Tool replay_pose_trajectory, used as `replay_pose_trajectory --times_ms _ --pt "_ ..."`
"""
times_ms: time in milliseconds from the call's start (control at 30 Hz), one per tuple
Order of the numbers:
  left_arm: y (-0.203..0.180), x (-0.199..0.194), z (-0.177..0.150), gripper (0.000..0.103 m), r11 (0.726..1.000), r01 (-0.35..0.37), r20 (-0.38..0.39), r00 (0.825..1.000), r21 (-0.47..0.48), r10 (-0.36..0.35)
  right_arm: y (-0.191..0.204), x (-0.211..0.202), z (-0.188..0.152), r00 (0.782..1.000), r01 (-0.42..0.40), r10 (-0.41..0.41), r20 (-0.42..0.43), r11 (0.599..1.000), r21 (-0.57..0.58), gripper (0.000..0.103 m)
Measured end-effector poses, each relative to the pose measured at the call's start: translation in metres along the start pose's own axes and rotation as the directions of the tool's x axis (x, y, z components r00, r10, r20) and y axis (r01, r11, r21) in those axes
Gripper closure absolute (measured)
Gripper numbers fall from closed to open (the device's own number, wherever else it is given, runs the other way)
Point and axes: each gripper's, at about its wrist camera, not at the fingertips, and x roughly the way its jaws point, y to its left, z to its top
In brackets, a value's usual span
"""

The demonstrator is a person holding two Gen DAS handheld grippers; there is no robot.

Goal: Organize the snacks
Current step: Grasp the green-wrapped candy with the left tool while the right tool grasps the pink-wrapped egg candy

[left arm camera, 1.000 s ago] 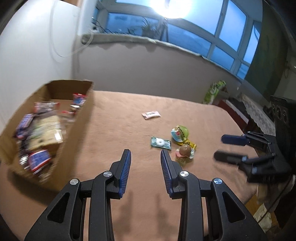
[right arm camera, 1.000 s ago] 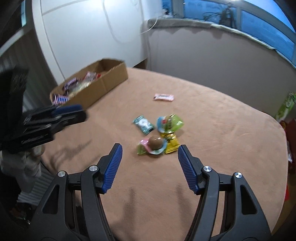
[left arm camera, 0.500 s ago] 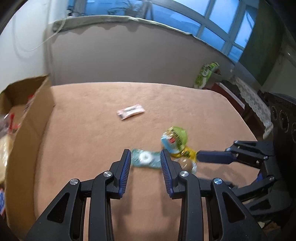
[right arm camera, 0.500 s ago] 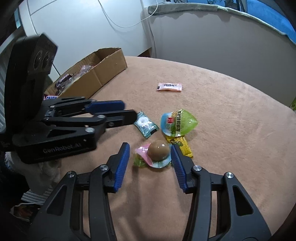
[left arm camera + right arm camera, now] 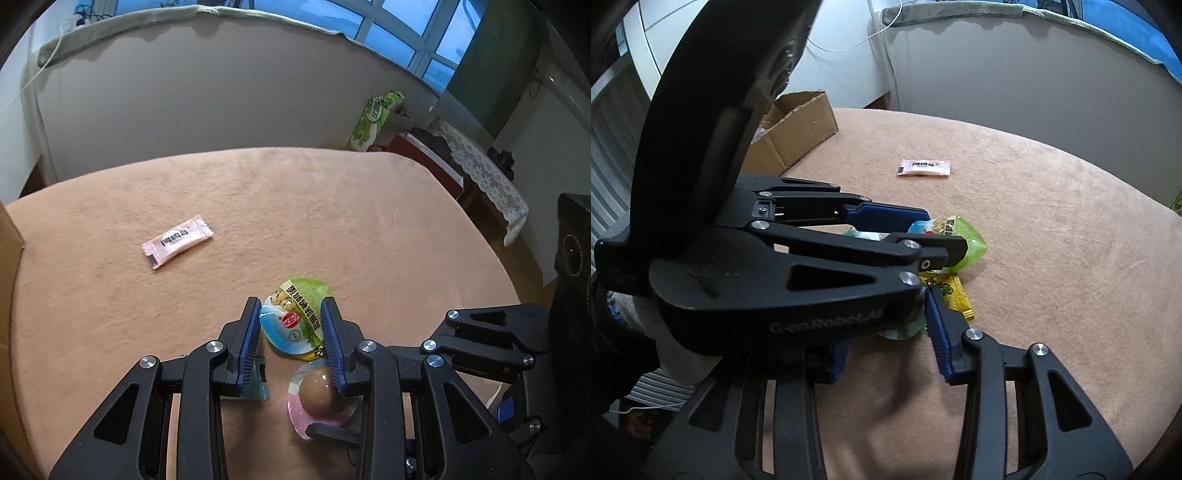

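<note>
Left hand-held gripper (image 5: 290, 334) spread apart astride green jelly cup (image 5: 295, 317), not yet clamped; right hand-held gripper (image 5: 886, 341) parted around egg snack (image 5: 319, 393). Bench (image 5: 332, 206) also carries pink sachet (image 5: 177, 242), yellow and teal packets. Cardboard box (image 5: 798, 129) partly filled; judged mid-task. "GenRobot.AI" legible; cup print unreadable.

The left claw (image 5: 290, 338) has dropped over the green jelly cup (image 5: 295, 319), the right claw (image 5: 886, 343) around the egg snack (image 5: 319, 393).
</note>
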Motion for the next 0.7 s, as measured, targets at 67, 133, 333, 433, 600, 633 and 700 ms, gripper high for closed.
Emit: replay_pose_trajectory --times_ms 67,133,333,433,600,633,700 --pt "0.001 0.002 -0.001 0.072 1.0 -0.004 -0.003 1.0 -0.001 0.004 -0.001 0.002 -0.001 1.0 0.006 -0.006 -0.003 1.0 0.009 0.068" --pt "0.004 0.001 -0.002 0.077 1.0 -0.003 0.008 1.0 -0.01 0.003 -0.002 0.003 -0.001 1.0 0.009 -0.009 -0.004 1.0 0.014 0.07" --pt "0.024 -0.01 -0.003 0.078 0.997 -0.014 0.037 0.999 -0.07 0.016 0.001 0.005 0.0 0.999 0.033 -0.033 -0.007 0.999 -0.002 0.073" --pt "0.035 -0.02 -0.007 0.078 0.995 -0.02 0.054 0.998 -0.095 0.026 0.007 0.007 0.001 0.998 0.057 -0.057 -0.011 0.998 -0.03 0.073" --pt "0.04 -0.03 -0.013 0.078 0.992 -0.03 0.077 0.996 -0.12 0.039 0.011 0.006 0.002 0.998 0.069 -0.069 -0.01 0.997 -0.035 0.074" --pt "0.039 -0.032 -0.014 0.078 0.992 -0.034 0.084 0.995 -0.123 0.045 0.012 0.004 0.002 0.998 0.069 -0.069 -0.006 0.997 -0.033 0.074" --pt "0.039 -0.037 -0.016 0.078 0.991 -0.039 0.099 0.994 -0.131 0.052 0.012 -0.002 0.0 0.998 0.07 -0.07 0.009 0.997 -0.026 0.074"
